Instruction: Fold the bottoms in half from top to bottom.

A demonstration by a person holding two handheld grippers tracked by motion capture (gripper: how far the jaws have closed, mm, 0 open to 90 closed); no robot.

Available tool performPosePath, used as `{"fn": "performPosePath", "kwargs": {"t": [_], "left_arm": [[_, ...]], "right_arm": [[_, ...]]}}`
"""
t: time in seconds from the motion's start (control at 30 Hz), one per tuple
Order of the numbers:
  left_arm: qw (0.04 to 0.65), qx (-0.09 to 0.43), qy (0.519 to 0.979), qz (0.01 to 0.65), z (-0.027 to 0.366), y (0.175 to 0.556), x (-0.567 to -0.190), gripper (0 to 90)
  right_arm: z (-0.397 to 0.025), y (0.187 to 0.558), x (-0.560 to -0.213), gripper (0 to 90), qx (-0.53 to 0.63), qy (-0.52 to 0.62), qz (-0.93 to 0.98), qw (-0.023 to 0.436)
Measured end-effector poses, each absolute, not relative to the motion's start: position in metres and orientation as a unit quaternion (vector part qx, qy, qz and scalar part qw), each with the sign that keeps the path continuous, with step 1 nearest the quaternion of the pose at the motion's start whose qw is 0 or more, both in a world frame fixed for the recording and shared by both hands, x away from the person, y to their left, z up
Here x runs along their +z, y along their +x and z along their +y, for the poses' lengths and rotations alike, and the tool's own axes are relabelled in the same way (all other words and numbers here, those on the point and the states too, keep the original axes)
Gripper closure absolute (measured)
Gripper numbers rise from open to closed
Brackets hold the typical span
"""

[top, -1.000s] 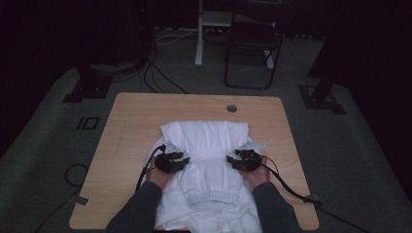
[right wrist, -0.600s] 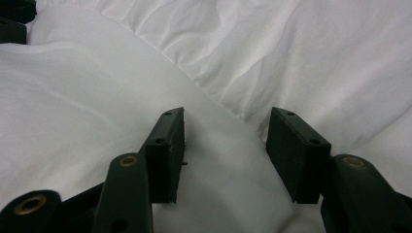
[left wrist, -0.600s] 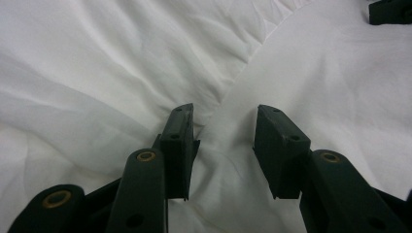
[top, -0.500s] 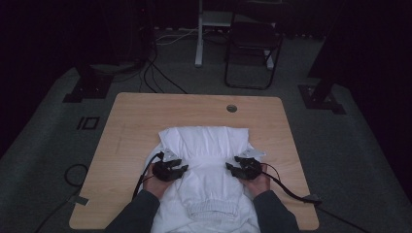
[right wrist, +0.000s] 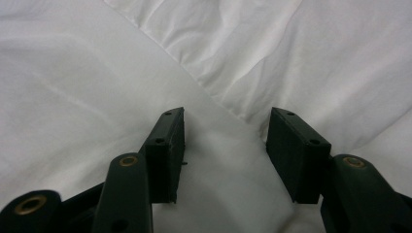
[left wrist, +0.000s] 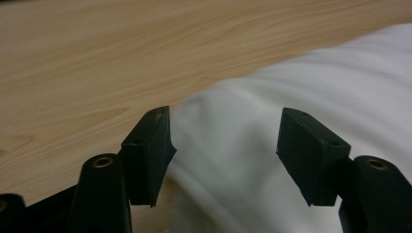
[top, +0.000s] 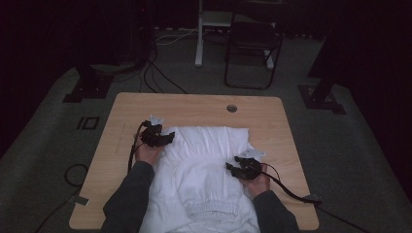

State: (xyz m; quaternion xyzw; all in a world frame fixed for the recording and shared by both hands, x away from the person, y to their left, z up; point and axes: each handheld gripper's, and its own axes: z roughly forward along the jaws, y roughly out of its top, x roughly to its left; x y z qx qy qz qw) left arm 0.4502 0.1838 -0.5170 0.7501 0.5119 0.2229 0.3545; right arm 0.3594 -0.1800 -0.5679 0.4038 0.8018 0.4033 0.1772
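High view: a white garment [top: 204,170] lies spread across the lower middle of the table [top: 194,104], its ribbed elastic hem toward the bottom edge of the frame and its far edge folded into a thick band across the centre. The left claw [top: 163,137] sits at the upper left corner of that band, right at the edge of the cloth, with the left hand [top: 148,153] just below it and a dark sleeve running down to the bottom of the frame. The right claw [top: 233,167] rests lower and to the right, on the cloth near its right edge, the right hand [top: 257,184] behind it and a cable trailing off toward the lower right of the table. A round hole in the table shows near the upper middle, and a folding chair stands on the floor beyond, at the top of the frame. Left gripper view: the claw [left wrist: 226,133] is spread wide, nothing between its jaws; white garment [left wrist: 291,97] fills the right half, bare wood [left wrist: 97,48] the upper left, and the cloth edge runs between the jaws. Right gripper view: the claw [right wrist: 226,141] is spread too, hovering over wrinkled white garment [right wrist: 97,73], with a fold line running diagonally from the top toward the gap.
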Motion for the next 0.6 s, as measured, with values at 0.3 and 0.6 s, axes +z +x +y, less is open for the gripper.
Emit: {"fn": "performPosePath", "kwargs": {"t": [0.3,0.6], "left_arm": [[0.345,0.166,0.749,0.54,0.188,0.474,-0.544,29.3],[0.322,0.19,0.768,0.52,0.185,0.468,-0.546,55.4]], "right_arm": [[-0.18,0.359,-0.568,47.7,0.403,0.404,0.802,0.177],[-0.18,0.359,-0.568,47.7,0.404,0.404,0.802,0.177]]}}
